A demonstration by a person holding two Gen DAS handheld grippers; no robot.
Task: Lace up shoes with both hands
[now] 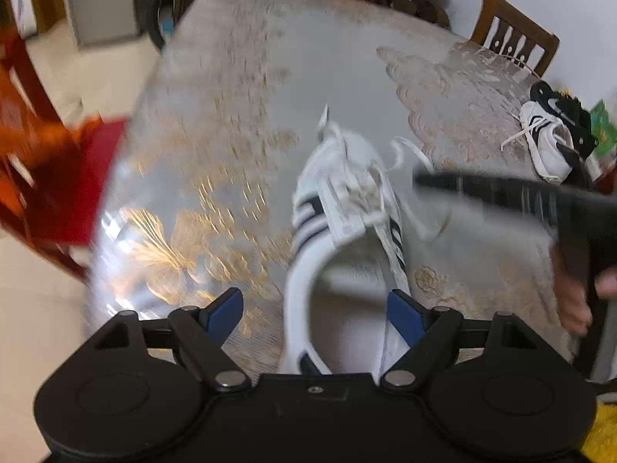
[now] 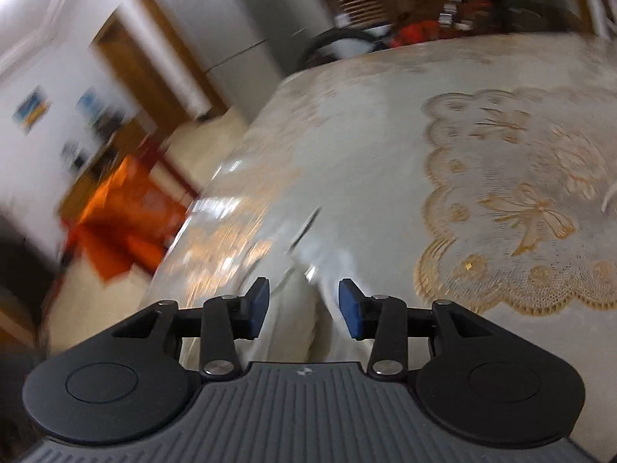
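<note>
Left gripper (image 1: pixel 315 314): your jaws are spread wide, nothing between the pads, hovering right over the heel of the near shoe (image 1: pixel 339 231).
Right gripper (image 2: pixel 304 305): fingers parted too, empty; something white and blurred below them, can't tell what.
Near shoe: white with dark stripes, centre of the table (image 1: pixel 231 115), toe pointing away, laces (image 1: pixel 401 154) loose on both sides.
Open room: wide bare cloth to your left; the table edge drops off beyond it, with a red chair (image 1: pixel 34 162) close by.
Far right edge: second shoe (image 1: pixel 547 142) well apart from the first.
Count: two shoes, two grippers.
Writing: none readable; everything's motion-smeared.
</note>
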